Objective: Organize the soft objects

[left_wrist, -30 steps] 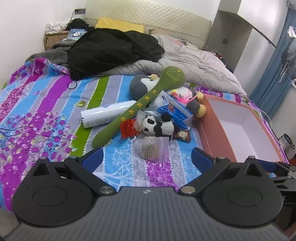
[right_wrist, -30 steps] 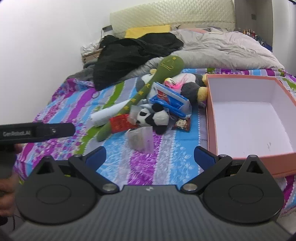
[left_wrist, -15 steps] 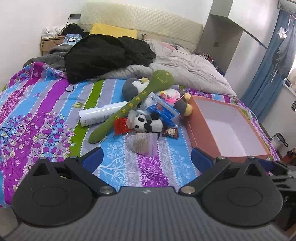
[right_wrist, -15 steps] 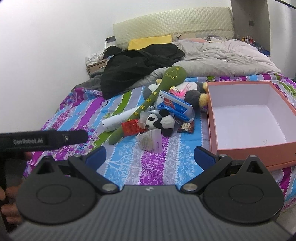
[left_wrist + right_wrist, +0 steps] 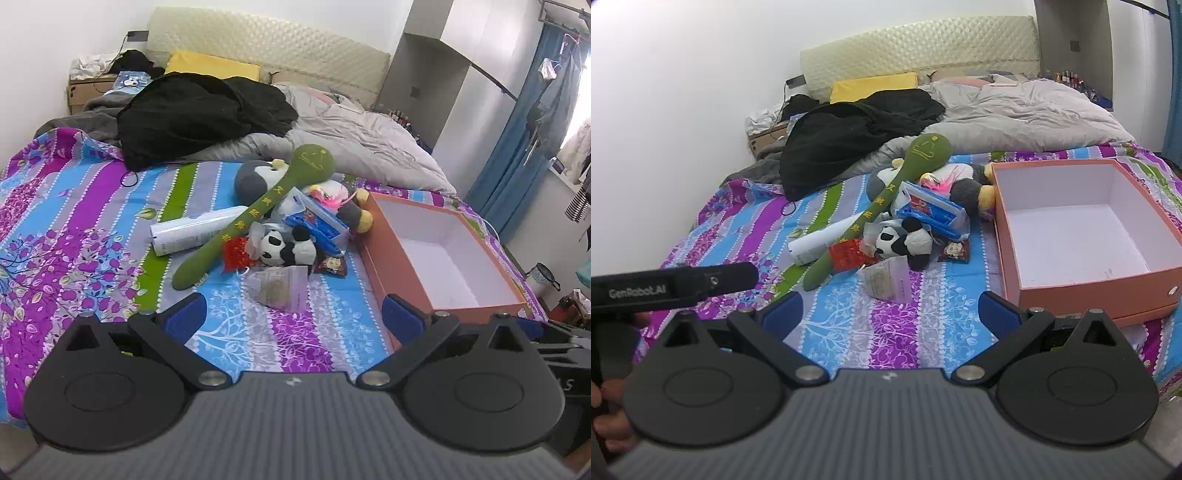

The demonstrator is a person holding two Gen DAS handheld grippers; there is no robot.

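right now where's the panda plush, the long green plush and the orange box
panda plush (image 5: 282, 246), left wrist view, on its white face
long green plush (image 5: 258, 208), left wrist view, midway along its stem with the yellow characters
orange box (image 5: 1093, 286), right wrist view, on its near outer wall

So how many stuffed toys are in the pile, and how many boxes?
Stuffed toys: 3, the panda, the long green plush and the grey penguin.
Boxes: 1, the empty orange box.
Total: 4.
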